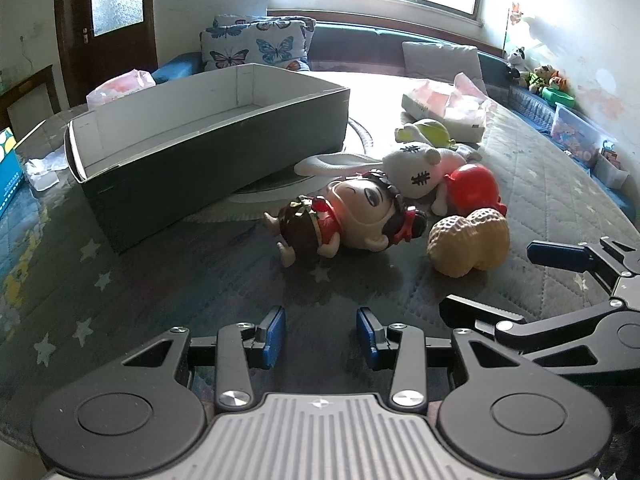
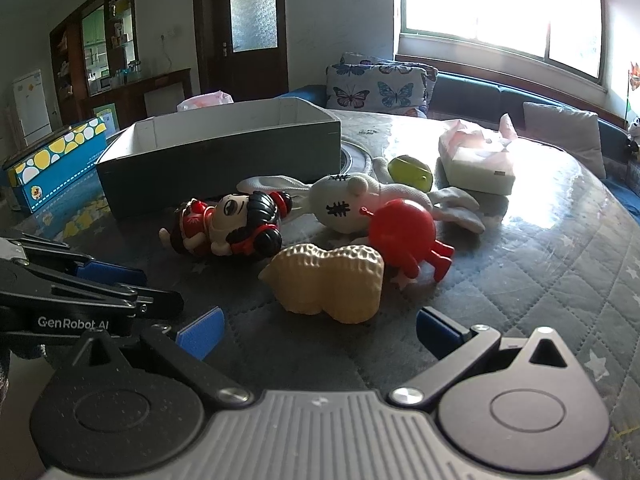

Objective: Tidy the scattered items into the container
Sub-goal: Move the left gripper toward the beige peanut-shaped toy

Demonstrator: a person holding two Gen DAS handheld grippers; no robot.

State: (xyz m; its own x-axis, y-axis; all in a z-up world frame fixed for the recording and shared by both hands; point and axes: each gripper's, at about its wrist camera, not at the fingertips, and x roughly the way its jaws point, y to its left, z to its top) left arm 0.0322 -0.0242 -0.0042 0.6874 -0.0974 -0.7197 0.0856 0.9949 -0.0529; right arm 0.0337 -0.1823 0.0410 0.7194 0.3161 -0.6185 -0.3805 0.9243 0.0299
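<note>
A dark open box (image 1: 208,156) with a white inside stands on the quilted table, also in the right wrist view (image 2: 224,164). In front lie a doll (image 1: 348,220) (image 2: 232,224), a tan peanut toy (image 1: 468,240) (image 2: 328,280), a red figure (image 1: 476,188) (image 2: 404,232), a white plush rabbit (image 1: 412,168) (image 2: 344,200) and a green toy (image 1: 428,130) (image 2: 412,170). My left gripper (image 1: 321,336) is open and empty, short of the doll. My right gripper (image 2: 316,332) is wide open and empty, just before the peanut toy.
A tissue pack (image 2: 476,160) lies behind the toys, also in the left view (image 1: 444,112). A blue spotted box (image 2: 56,164) sits left. A butterfly pillow (image 1: 256,46) and toy bins (image 1: 576,132) line the far edge. The right gripper's fingers (image 1: 560,254) reach in at right.
</note>
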